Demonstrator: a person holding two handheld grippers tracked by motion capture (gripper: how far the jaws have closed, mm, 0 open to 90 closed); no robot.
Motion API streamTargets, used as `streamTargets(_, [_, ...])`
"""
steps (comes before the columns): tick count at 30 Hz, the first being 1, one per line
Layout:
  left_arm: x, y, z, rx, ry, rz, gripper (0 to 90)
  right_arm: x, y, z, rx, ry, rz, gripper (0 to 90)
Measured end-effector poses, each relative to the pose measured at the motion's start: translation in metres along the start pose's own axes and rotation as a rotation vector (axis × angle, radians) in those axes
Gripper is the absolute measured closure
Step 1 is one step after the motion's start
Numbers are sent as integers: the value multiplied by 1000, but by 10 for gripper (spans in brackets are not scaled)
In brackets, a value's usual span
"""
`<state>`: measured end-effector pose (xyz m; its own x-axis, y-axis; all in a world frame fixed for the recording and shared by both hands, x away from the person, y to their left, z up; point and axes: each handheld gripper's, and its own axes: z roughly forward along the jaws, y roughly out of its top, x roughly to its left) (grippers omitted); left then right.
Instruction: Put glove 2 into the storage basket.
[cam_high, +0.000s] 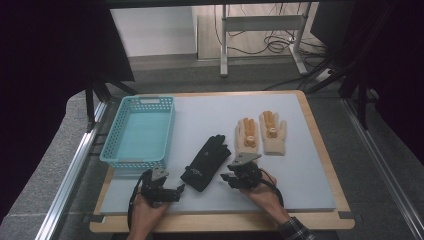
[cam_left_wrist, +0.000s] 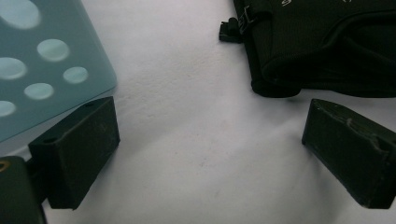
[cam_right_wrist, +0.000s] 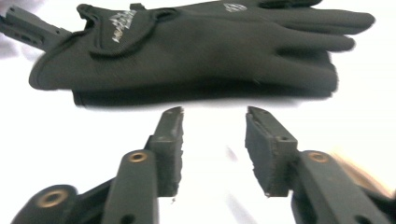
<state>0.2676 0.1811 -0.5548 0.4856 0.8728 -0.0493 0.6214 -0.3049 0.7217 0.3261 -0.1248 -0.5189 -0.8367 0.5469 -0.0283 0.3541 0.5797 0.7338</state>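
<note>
Pale grey mat (cam_high: 210, 115) on the wooden table (cam_high: 320, 150) carries a teal basket (cam_high: 139, 131), black glove (cam_high: 206, 162) and two beige gloves (cam_high: 260, 134) (side by side).

A: The black glove (cam_right_wrist: 187, 56) looks like smooth, matt synthetic cloth, with printed white lettering on the cuff.

B: And the two cream gloves (cam_high: 261, 134) seem knitted, perhaps with rubbery orange patches.

A: The basket (cam_high: 138, 131) is glossy turquoise plastic; the desk (cam_high: 320, 150) has a wooden rim under a matt pale mat.
</note>
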Motion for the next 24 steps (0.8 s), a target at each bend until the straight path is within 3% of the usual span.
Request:
streamTargets(10, [0,0,0,0,1,-1,41,-32,-35,-35,12,-93,39,280])
streamTargets(17, [0,0,0,-1,1,-2,41,-61,-64,-54,8,-182,96,205])
streamTargets(24, [-1,0,0,-2,5,-7,41,-75,-79,-68,-9,-248,159,181])
